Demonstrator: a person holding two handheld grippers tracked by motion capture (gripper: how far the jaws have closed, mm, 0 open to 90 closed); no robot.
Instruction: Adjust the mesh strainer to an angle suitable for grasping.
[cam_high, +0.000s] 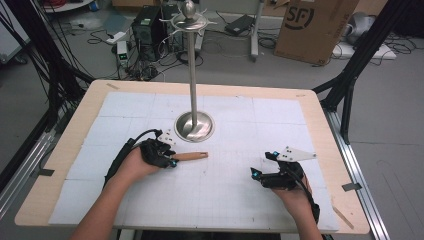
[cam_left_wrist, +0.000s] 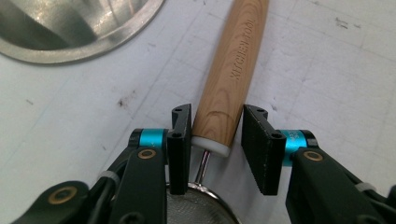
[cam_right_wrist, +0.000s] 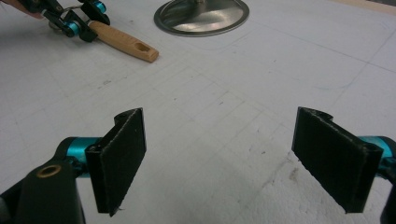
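From above, your left gripper (cam_high: 167, 159) lay at the near end of the wooden handle (cam_high: 192, 156), which rested on the table (cam_high: 60, 150) just before the stand (cam_high: 194, 125); your right gripper (cam_high: 262, 172) sat well apart.

Along the left gripper's own jaws, one pad met the handle (cam_left_wrist: 231, 79) while the other stood a sliver off, so the grip looked nearly made, not yet lifted.

From the right gripper (cam_right_wrist: 219, 158), jaws stood wide with nothing between. Hanging the tool remained, by my judgement.
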